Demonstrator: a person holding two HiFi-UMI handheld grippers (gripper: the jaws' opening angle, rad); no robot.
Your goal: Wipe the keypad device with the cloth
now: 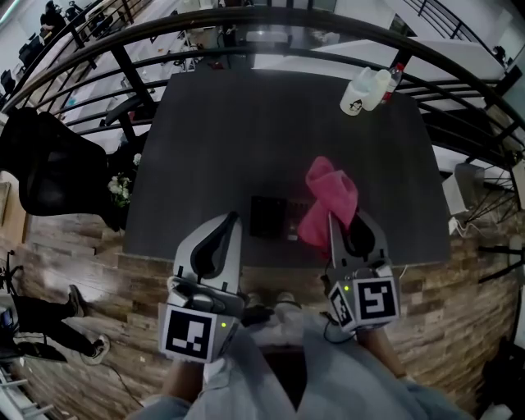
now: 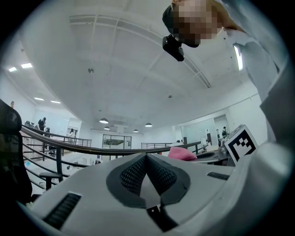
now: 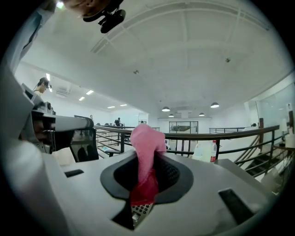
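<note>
A: So, how far along was the wiping?

B: Hardly begun, by my reading. The tabletop [image 1: 213, 139] was dark and almost bare, with a curved railing [image 1: 246, 25] beyond its far side and a black chair [image 1: 49, 172] off its left edge. Nothing in the views showed a wiped patch.

A: And the tongs?

B: The right tongs [image 3: 147, 173] were clenched on the cloth [image 1: 330, 197]. It was a pink bunch standing up out of the jaws and hanging past them. The left tongs [image 2: 146, 159] were closed tip to tip with nothing between them, held near the tabletop's near edge.

A: Where was the keypad?

B: The keypad [image 1: 271, 217] lay flat close to that near edge, between the two tongs in the head view. The cloth overlapped its right side there, and its keys showed just under the cloth in the right gripper view. I couldn't tell whether cloth and keys were touching. I'd say the whole face was left to wipe.

A: Room to move?

B: Plenty away from the person and to either side. The only other things were two bottles [image 1: 365, 89] at the far right corner, well apart from the keypad. The near edge was the tight spot. A stroke pulled toward the person could drag the keypad off, so the empty left tongs might have steadied it.
</note>
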